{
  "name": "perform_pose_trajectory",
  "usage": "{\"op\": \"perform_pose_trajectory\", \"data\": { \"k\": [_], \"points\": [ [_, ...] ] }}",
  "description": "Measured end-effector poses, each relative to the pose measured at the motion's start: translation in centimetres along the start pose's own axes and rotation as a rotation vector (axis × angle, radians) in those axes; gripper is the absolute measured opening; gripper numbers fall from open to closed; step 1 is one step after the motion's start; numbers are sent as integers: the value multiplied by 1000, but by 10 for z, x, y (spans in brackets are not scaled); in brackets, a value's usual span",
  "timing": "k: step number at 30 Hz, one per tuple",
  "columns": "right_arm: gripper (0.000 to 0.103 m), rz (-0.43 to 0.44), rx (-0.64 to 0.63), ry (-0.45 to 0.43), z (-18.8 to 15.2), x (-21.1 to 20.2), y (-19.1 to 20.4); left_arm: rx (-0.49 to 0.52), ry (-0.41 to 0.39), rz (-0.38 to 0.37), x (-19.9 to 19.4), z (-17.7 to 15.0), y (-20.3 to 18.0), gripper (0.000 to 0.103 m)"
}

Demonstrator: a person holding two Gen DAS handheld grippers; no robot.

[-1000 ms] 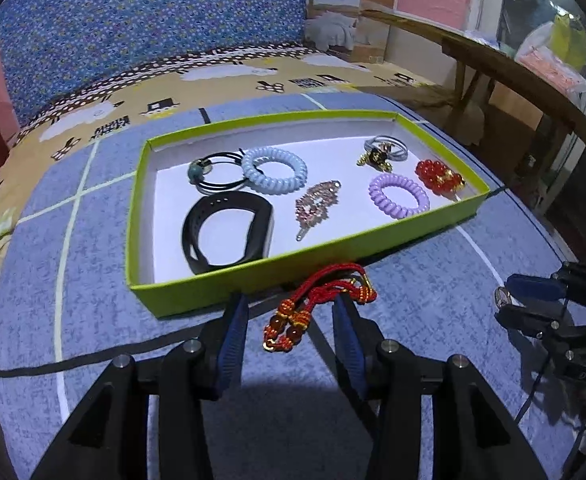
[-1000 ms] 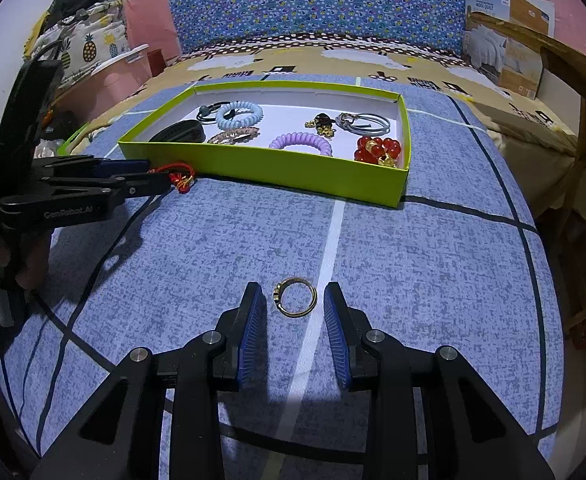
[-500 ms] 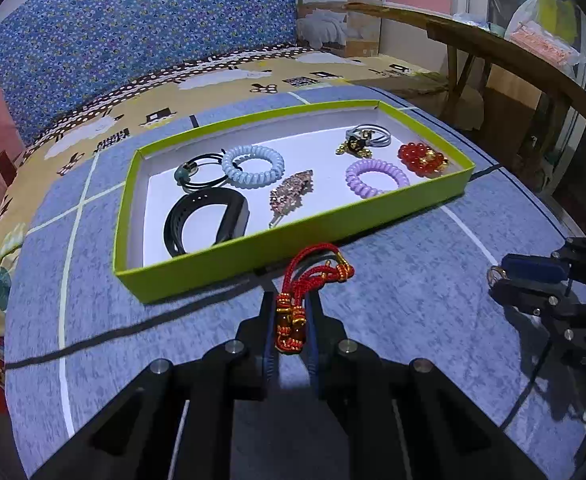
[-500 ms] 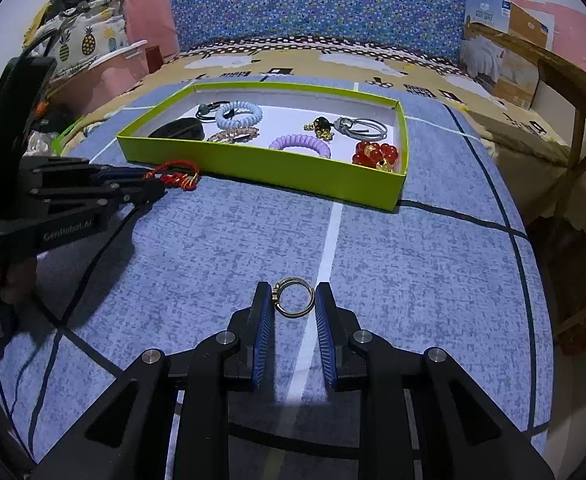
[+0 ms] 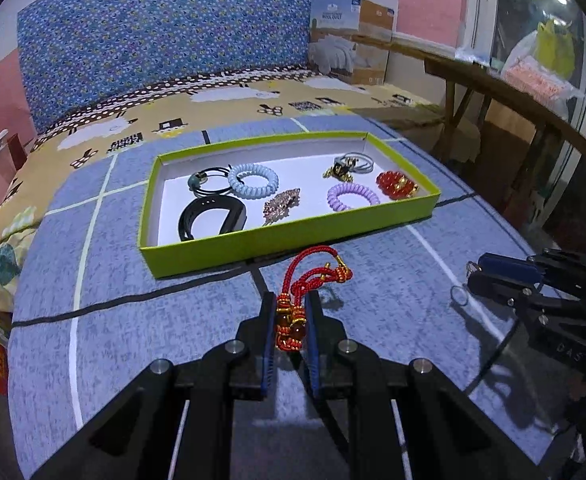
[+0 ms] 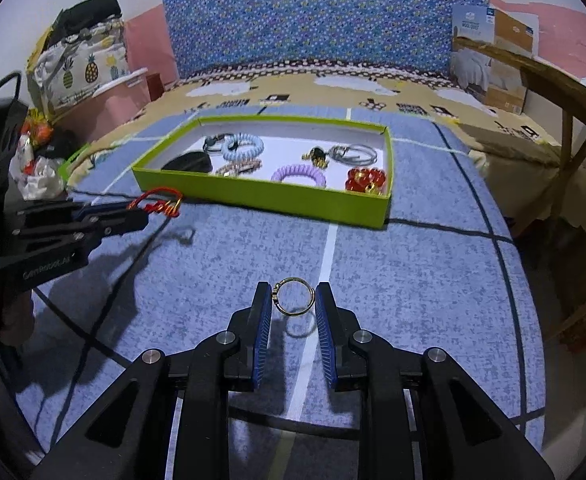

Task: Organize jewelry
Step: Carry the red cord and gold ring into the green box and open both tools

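Left wrist view: the left tool [image 5: 291,326] is closed on the red cord bracelet [image 5: 305,288], near the green tray [image 5: 293,236]. The right tool [image 6: 295,310] pinches the gold ring [image 6: 295,296] above the blue bed cover [image 6: 413,280].

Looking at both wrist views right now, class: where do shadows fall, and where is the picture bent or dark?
Left wrist view: straight mat lines bow and the corners go black, typical fisheye; the red tassel casts a faint shadow on the mat. Right wrist view: the ring throws a ring-shaped shadow just below it, and the green tray edge curves slightly.
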State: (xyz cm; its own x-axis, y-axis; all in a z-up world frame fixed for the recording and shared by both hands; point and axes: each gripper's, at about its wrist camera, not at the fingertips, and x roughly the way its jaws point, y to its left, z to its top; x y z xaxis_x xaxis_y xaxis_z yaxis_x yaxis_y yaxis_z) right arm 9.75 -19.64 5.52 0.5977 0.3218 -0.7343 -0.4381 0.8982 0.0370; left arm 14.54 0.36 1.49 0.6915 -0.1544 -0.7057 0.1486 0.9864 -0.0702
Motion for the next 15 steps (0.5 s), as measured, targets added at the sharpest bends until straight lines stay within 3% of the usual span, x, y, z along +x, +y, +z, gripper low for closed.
{"op": "perform_pose_trajectory", "data": {
  "k": [15],
  "points": [
    [23, 18, 30, -67, 37, -9, -8, -37, -61, 18, -8, 29, 18, 15]
  ]
}}
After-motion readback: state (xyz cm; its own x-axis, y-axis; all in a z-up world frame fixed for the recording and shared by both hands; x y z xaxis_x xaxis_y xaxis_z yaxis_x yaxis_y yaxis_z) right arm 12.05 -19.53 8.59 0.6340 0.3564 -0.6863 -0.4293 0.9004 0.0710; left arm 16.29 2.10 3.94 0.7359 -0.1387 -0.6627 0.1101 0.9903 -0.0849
